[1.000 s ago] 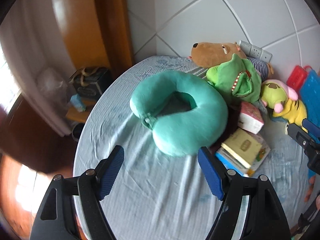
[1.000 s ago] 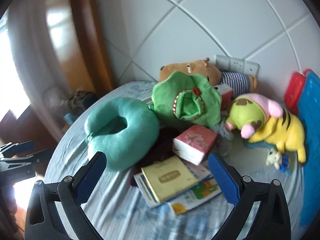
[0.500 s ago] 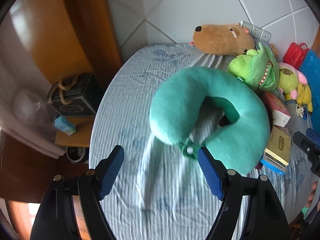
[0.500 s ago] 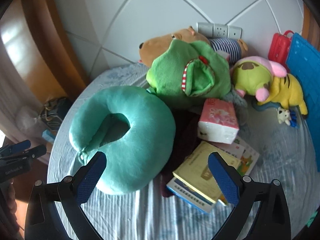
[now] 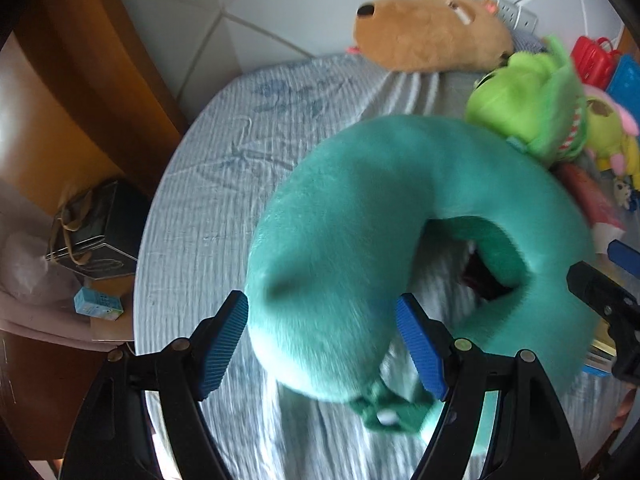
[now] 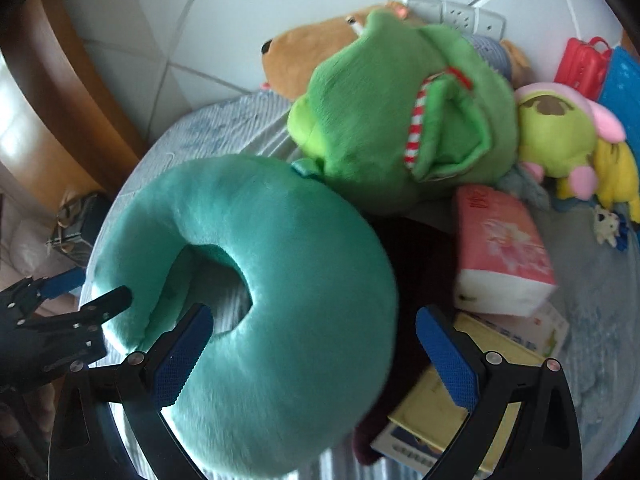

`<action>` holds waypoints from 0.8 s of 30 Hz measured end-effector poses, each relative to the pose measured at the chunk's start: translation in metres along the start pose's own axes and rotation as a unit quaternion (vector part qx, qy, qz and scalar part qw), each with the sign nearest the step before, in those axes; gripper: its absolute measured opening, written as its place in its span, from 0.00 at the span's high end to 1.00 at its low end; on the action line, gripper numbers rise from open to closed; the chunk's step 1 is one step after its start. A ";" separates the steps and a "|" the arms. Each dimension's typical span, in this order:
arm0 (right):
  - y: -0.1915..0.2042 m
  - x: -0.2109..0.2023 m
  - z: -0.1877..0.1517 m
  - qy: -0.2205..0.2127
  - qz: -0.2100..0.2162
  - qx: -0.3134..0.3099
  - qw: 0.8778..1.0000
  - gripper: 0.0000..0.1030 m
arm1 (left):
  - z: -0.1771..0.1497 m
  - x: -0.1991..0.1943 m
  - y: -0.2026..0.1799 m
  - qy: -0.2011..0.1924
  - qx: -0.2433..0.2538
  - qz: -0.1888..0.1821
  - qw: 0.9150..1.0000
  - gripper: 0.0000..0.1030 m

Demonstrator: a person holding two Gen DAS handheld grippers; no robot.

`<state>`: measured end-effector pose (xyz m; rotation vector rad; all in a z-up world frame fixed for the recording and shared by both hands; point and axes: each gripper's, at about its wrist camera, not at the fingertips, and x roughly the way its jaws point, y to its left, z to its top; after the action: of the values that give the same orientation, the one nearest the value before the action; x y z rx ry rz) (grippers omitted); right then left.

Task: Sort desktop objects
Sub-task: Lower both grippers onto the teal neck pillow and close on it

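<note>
My left gripper (image 5: 322, 344) and right gripper (image 6: 314, 354) both spread their fingers apart around the teal neck pillow (image 6: 256, 304), which lies on the tabletop (image 5: 224, 168); green plush (image 6: 404, 120) at one o'clock.

White tiled wall (image 5: 304, 4), power strip (image 6: 460, 14) against it behind the toys, wooden frame (image 5: 100, 68) at the left, dark box with tan handles (image 5: 94, 236), small teal carton (image 5: 97, 305) beside it, pale bag (image 5: 24, 272) nearby

A round table under a pale blue striped cloth (image 5: 208, 216) carries a teal neck pillow (image 5: 360, 240), plush toys (image 6: 400, 128), a tissue pack (image 6: 500, 256) and books (image 6: 452, 412).
</note>
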<state>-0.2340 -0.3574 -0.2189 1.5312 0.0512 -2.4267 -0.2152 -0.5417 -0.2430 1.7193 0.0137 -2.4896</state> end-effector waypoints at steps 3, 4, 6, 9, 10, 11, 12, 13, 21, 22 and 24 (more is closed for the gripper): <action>0.001 0.024 0.000 0.024 -0.013 -0.002 1.000 0.00 | 0.001 0.021 0.000 0.013 -0.001 -0.009 1.000 0.05; 0.001 0.031 -0.001 0.031 -0.014 -0.001 0.999 0.00 | 0.000 0.029 0.000 0.017 0.001 -0.006 1.000 0.01; -0.002 0.043 -0.002 0.039 -0.011 0.006 0.999 0.00 | -0.002 0.041 -0.003 0.024 0.004 -0.002 1.000 0.00; -0.006 0.053 -0.003 0.047 -0.003 0.014 0.999 0.00 | -0.006 0.051 -0.006 0.023 0.004 0.003 1.000 0.00; -0.006 0.055 -0.003 0.050 -0.001 0.015 0.999 0.00 | -0.007 0.052 -0.006 0.021 0.003 0.002 1.000 0.00; -0.006 0.056 -0.004 0.051 0.000 0.016 0.999 0.00 | -0.007 0.053 -0.006 0.019 0.001 0.000 1.000 0.00; -0.007 0.058 -0.004 0.051 0.002 0.016 0.999 0.00 | -0.008 0.054 -0.005 0.018 -0.001 -0.003 1.000 0.00; -0.007 0.059 -0.005 0.052 0.003 0.017 0.999 0.00 | -0.007 0.056 -0.004 0.019 -0.004 -0.008 1.000 0.00; -0.007 0.063 -0.005 0.054 0.002 0.009 0.998 0.00 | -0.005 0.072 0.001 0.019 -0.024 -0.032 0.999 0.05; -0.006 0.064 -0.005 0.055 0.000 0.006 0.998 0.00 | -0.005 0.071 0.001 0.015 -0.025 -0.031 0.999 0.08; -0.005 0.066 -0.005 0.055 -0.005 0.001 0.998 0.00 | -0.006 0.068 0.002 0.011 -0.030 -0.032 0.999 0.11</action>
<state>-0.2574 -0.3656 -0.2806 1.6667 0.0795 -2.3495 -0.2331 -0.5495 -0.3085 1.7497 0.1457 -2.4874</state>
